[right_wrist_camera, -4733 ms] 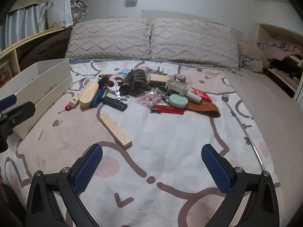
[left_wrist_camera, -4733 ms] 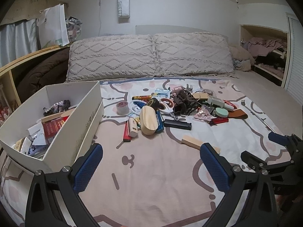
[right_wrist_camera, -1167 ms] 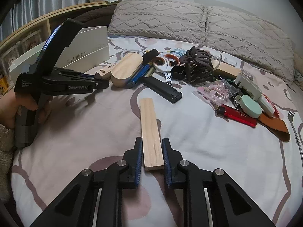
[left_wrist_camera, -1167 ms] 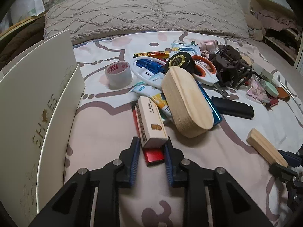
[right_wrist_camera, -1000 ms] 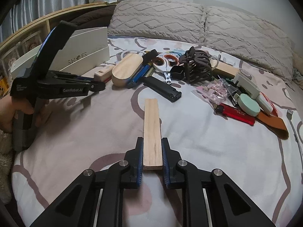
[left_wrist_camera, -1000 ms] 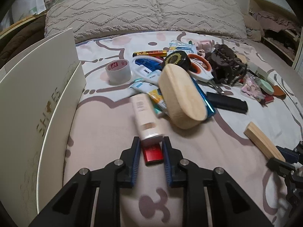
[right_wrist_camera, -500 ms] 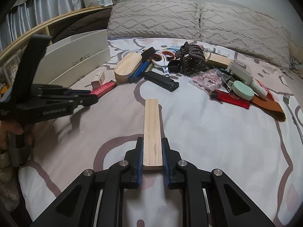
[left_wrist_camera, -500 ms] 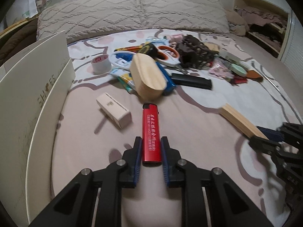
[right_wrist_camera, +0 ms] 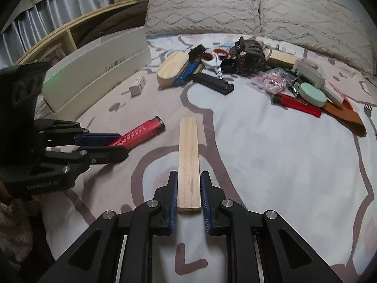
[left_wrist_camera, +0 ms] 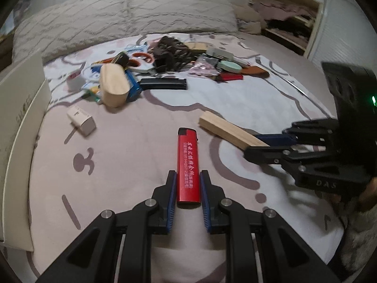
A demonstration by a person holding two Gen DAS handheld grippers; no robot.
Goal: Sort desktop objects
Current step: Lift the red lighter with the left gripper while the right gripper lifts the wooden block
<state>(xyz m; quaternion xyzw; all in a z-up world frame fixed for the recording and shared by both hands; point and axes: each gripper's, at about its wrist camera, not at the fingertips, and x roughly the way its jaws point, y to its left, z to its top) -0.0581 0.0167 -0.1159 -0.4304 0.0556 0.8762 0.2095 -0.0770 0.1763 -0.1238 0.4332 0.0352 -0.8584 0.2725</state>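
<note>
Bedding with a pale cartoon print [left_wrist_camera: 132, 155] filled both views, and we worked over it with a gripper in each hand. Our left gripper [left_wrist_camera: 188, 188] had its blue-padded fingers [left_wrist_camera: 171, 188] closed on the lower end of a red lighter [left_wrist_camera: 187, 165], which pointed away from us with its black cap farthest out. In the right wrist view the same left gripper [right_wrist_camera: 103, 145] came in from the left edge with the lighter [right_wrist_camera: 139, 134] sticking out past its tips. Our right gripper [right_wrist_camera: 189, 188] had its fingers [right_wrist_camera: 174, 193] clamped on the near end of a flat wooden strip [right_wrist_camera: 188, 155], the rest of which reached forward over the bed. From the left wrist view that right gripper [left_wrist_camera: 266, 148] entered from the right, and the strip [left_wrist_camera: 228, 132] angled up and to the left, near the lighter but apart from it.

Beyond both held items lay a loose pile of small things: an oval wooden case [left_wrist_camera: 113, 87], a black rectangular bar [left_wrist_camera: 165, 83], orange-handled scissors [left_wrist_camera: 141, 59], a dark claw hair clip [right_wrist_camera: 249, 54], a round mint-green case [right_wrist_camera: 313, 93] and a second red lighter [right_wrist_camera: 297, 105]. A small cream box [left_wrist_camera: 81, 120] lay alone, between the pile and a white shoebox [right_wrist_camera: 99, 75] at the left side of the bed. Two textured pillows [right_wrist_camera: 235, 7] lay along the head of the bed.
</note>
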